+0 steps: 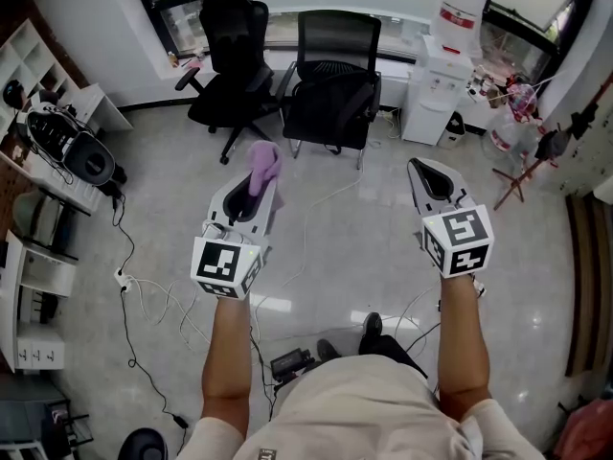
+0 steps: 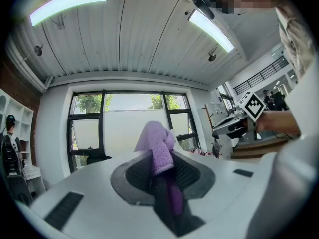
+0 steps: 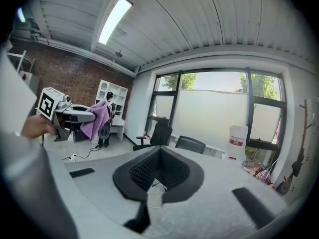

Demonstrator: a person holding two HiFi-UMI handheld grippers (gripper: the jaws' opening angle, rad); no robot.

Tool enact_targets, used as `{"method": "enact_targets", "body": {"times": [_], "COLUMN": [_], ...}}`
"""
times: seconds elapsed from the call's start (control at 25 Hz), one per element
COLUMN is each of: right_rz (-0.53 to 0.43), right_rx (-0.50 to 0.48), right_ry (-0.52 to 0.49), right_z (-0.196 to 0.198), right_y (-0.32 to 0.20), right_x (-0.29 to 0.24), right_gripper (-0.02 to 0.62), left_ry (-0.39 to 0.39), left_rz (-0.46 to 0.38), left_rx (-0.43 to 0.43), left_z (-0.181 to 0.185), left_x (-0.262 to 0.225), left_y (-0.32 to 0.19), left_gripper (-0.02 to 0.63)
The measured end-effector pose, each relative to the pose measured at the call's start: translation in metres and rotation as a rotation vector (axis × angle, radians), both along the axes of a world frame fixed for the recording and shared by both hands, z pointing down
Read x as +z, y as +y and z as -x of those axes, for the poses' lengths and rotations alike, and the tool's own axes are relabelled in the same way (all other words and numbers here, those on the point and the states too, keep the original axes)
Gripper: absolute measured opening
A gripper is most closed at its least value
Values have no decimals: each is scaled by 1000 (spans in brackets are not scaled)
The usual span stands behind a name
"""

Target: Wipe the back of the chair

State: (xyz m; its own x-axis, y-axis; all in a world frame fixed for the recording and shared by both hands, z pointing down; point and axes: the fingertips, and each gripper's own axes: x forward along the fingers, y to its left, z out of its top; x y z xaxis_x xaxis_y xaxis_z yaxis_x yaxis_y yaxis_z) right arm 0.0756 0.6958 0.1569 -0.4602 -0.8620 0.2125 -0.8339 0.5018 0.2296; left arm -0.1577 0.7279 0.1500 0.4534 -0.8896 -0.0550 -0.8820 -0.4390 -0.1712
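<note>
Two black office chairs stand by the windows ahead: a wheeled one [image 1: 230, 60] on the left and a mesh-backed one [image 1: 335, 70] on the right, both facing me. My left gripper [image 1: 257, 182] is shut on a purple cloth [image 1: 264, 161], held well short of the chairs above the floor. In the left gripper view the purple cloth [image 2: 158, 151] sticks up out of the closed jaws. My right gripper [image 1: 428, 172] is shut with nothing in it, level with the left one. The right gripper view shows both chairs [image 3: 160, 131] far off.
A white water dispenser [image 1: 442, 70] stands right of the chairs. White shelves and gear [image 1: 57, 142] line the left wall. Cables and a power strip [image 1: 124, 281] lie on the floor at left. A thin stand [image 1: 522, 166] is at right.
</note>
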Motion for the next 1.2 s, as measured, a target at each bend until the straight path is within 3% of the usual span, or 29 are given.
{"method": "enact_targets", "body": {"times": [0.32,0.56,0.96,1.2], "right_rz": [-35,-37,-34,3], "right_rx": [12,15,-39,-70], "right_ry": [-59,-98,-102,-88], "right_z": [8,1,-12,-39], "right_y": [-10,-45,-188,-287], "right_x": [-10,-8,11,28], "right_gripper": [-5,-5,-5,-5], "left_ry": [-5,-19,-49,-59], "left_rz": [-10,8,32,52], "left_rx": [-1,-6,-89,-110], "left_z": [16,15,11,-20], "left_x": [-4,6,20,27], "left_y": [-8,-36,-154,-250], "left_gripper": [86,86,86,86]}}
